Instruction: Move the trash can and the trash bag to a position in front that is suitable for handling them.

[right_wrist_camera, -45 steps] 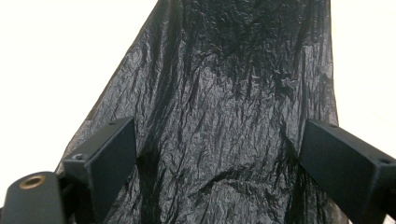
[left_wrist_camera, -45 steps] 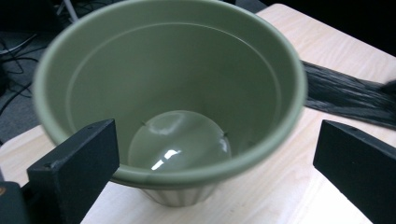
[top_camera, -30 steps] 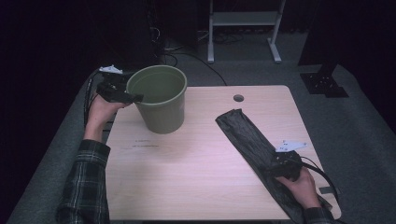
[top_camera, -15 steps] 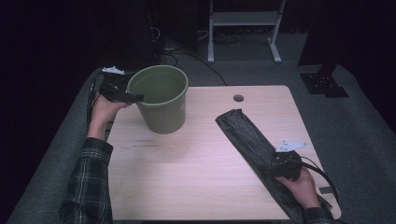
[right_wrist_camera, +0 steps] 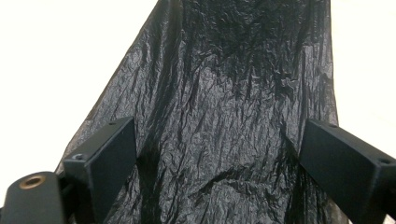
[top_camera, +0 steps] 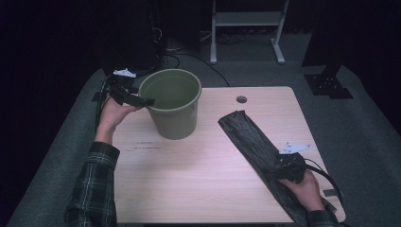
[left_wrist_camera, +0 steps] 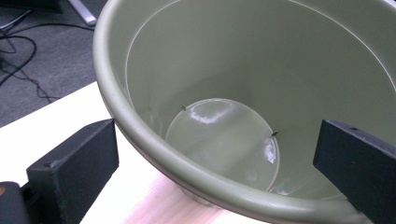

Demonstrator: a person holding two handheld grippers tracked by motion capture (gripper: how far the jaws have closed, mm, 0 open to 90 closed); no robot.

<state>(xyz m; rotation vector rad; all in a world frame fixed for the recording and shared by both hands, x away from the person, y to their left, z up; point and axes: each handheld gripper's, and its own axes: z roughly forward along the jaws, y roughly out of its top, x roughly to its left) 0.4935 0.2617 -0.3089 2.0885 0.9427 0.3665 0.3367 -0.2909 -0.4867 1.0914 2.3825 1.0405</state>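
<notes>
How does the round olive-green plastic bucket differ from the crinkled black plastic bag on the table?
The olive-green plastic bucket stands upright and rigid; the crinkled black plastic bag lies flat and limp. The bucket is smooth and glossy inside, the bag wrinkled. Both rest on the wooden table, each between a gripper's open jaws.

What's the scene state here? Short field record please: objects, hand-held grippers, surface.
surface: wooden table
bin: green bucket, upright, empty
bag: black plastic bag, flat on the table, right of the bucket
left hand-held gripper: open, jaws straddling the bucket rim, one inside, one outside
right hand-held gripper: open, jaws over the bag's near end
</notes>
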